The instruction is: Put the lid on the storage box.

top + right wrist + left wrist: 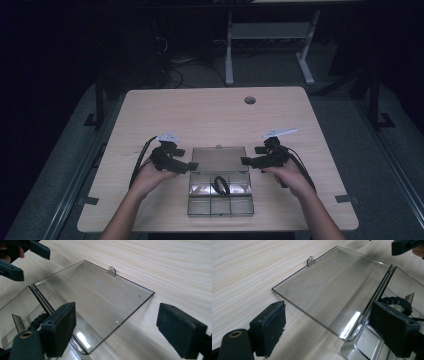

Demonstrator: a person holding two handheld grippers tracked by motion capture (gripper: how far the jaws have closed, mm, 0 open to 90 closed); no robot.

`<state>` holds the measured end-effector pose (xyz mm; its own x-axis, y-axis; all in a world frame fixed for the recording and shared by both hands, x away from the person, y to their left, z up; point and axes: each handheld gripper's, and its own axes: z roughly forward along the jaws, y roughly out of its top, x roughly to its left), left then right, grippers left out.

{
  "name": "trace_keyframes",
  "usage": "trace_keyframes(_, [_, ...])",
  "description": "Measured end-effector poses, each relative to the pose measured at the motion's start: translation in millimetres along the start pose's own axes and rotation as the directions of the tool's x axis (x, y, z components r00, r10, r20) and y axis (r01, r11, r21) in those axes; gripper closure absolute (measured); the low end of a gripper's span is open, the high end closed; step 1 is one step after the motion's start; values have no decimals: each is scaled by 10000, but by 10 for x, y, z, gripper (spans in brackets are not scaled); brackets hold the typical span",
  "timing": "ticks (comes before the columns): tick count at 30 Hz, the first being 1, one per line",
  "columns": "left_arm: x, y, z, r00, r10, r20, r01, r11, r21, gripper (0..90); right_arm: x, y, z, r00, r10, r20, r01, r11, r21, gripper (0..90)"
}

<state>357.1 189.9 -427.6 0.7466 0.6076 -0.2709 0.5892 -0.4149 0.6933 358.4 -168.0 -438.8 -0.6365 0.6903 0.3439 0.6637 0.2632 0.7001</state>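
A clear plastic compartment box (220,199) sits on the pale wooden tabletop (210,115) near the person's edge, between the two hands. Its clear flat hinged lid (219,158) is swung fully open and lies flat on the wood on the far side of the box, with a small latch tab (310,261) sticking out at its far edge. Inside the box, in a middle cell of the row next to the hinge, lies a black braided cord loop (220,185). The left claw (191,167) hovers at the left end of the hinge line, jaws spread wide with nothing pressed between them; in the left gripper view the lid's near corner lies between its two black pads (274,327) without touching either. The right claw (246,161) sits at the right side of the lid, also wide open and holding nothing; in the right gripper view the lid's corner lies in the gap between its pads (62,327), clear of both. Each hand (150,180) grips its tool from below, with the cables (137,162) trailing back toward the person.
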Motion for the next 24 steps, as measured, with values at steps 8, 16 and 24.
trace_keyframes(8, [92,24,126,9989,-432,191,427,9987,283,144,-38,4,117,9992,368,-166,-363,9988,316,157])
trace_keyframes(16, [160,-2,252,9940,-981,490,951,9936,611,145,-84,39,215,9970,753,-193,-737,9944,756,154])
trace_keyframes(24, [164,-23,318,9865,-1410,834,1322,9859,1026,145,-69,10,271,9959,785,-446,-727,9902,1195,153])
